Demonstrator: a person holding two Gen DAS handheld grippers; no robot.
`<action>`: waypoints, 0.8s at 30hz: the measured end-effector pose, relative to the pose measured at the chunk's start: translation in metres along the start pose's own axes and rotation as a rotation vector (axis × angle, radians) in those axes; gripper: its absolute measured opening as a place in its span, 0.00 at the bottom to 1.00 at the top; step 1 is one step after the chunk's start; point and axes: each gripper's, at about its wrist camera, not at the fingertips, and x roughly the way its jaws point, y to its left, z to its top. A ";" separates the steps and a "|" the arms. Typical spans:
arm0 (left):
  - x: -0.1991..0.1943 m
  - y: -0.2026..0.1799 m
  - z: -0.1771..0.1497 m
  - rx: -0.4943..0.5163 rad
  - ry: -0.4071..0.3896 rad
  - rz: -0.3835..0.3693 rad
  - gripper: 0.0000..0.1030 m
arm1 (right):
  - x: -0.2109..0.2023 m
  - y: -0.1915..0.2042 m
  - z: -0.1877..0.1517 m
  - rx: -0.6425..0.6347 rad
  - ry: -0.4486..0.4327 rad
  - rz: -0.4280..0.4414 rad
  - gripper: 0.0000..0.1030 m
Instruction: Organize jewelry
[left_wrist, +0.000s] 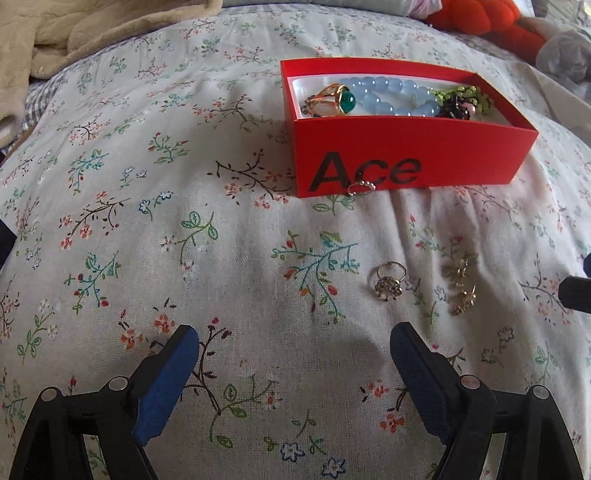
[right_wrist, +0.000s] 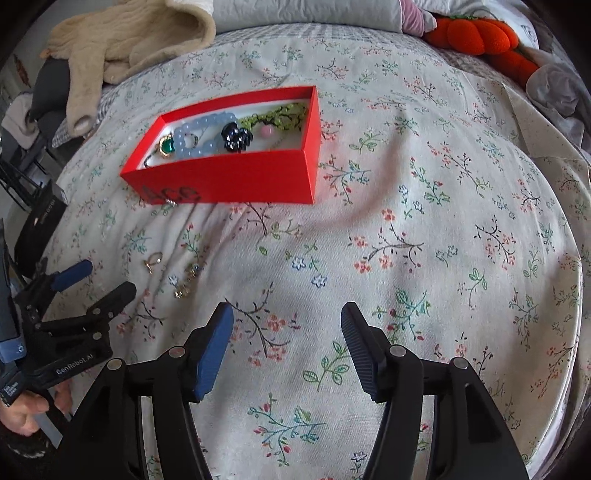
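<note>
Floral bedsheet (left_wrist: 258, 258), red box (left_wrist: 406, 155) upper right holds beads, green-stone ring; loose ring (left_wrist: 389, 282), earrings (left_wrist: 461, 288), small chain (left_wrist: 360, 188) remain outside. Left gripper (left_wrist: 295, 354), right gripper (right_wrist: 288, 332) both spread, empty

Red open box (left_wrist: 402, 147) on floral bedspread, holding green-stone gold ring (left_wrist: 338, 99), pale blue bead bracelet (left_wrist: 391, 96), green beaded piece (left_wrist: 467, 96). Outside: thin ring (left_wrist: 360, 189) touching box front; cluster ring (left_wrist: 388, 282) and earrings (left_wrist: 461, 291) lying nearer.
</note>
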 end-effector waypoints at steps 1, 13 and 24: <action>0.000 -0.001 -0.001 0.003 0.000 -0.005 0.85 | 0.003 0.000 -0.004 -0.008 0.009 -0.006 0.62; -0.003 -0.020 -0.006 0.058 -0.024 -0.124 0.66 | 0.013 -0.005 -0.024 -0.064 -0.002 -0.056 0.80; 0.008 -0.027 0.005 0.115 -0.037 -0.166 0.34 | 0.013 -0.002 -0.024 -0.061 -0.007 -0.064 0.82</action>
